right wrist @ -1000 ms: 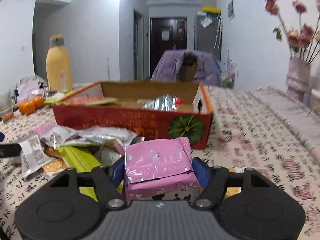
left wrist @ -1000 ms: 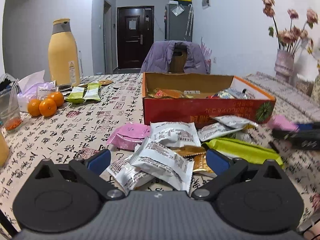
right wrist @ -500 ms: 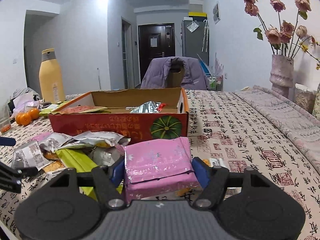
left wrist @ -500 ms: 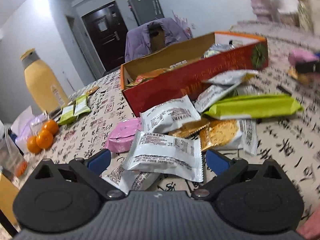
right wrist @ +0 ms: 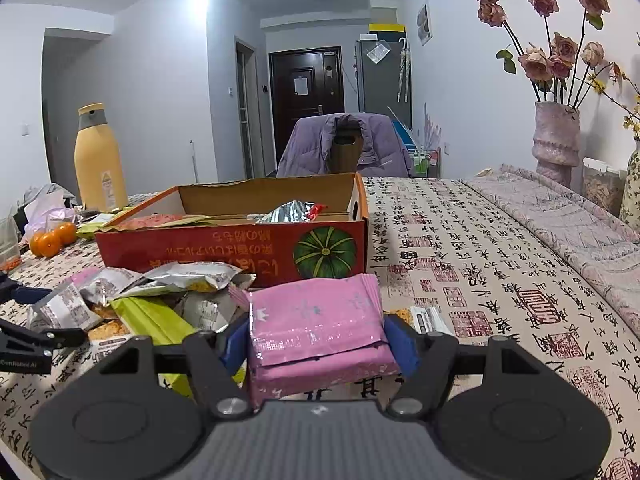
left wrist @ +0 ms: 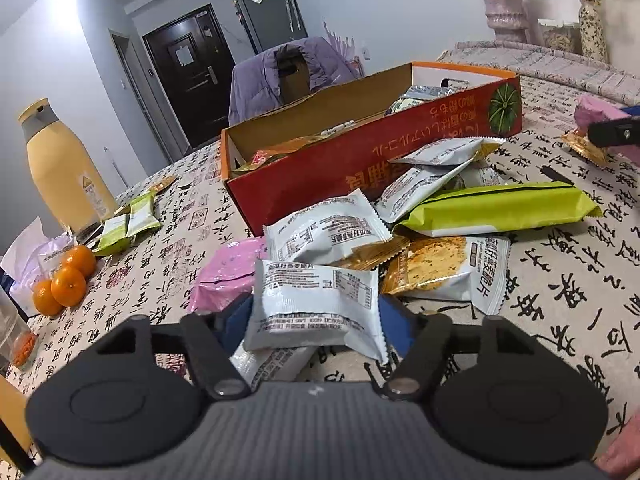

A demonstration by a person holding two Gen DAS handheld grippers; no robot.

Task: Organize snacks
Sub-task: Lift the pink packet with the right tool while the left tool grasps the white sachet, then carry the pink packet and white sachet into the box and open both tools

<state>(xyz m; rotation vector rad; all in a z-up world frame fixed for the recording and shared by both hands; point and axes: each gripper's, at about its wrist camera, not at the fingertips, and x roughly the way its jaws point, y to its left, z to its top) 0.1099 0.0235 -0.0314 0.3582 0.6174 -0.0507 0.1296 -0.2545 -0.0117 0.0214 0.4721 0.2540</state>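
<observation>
A pile of snack packets lies in front of the open red cardboard box (left wrist: pixel 360 160). It includes a long green packet (left wrist: pixel 496 208) and a pink packet (left wrist: pixel 228 276). My left gripper (left wrist: pixel 316 316) is low over the near edge of the pile. Its jaws are closing, and the blue pads touch both sides of a white snack packet (left wrist: pixel 316 296). My right gripper (right wrist: pixel 316 336) is shut on a pink snack packet (right wrist: pixel 316 320), held above the table in front of the box's (right wrist: pixel 224 248) right end. The box holds several snacks.
A tall yellow bottle (left wrist: pixel 60 168), oranges (left wrist: pixel 68 280) and small green packets (left wrist: pixel 128 220) sit on the left of the table. A chair with a purple jacket (right wrist: pixel 344 144) stands behind the box. Vases with flowers (right wrist: pixel 556 136) stand at the far right.
My left gripper rolled, sank toward the pile, and its jaws came in from wide open onto the white packet. My right gripper shifted sideways, still holding the pink packet.
</observation>
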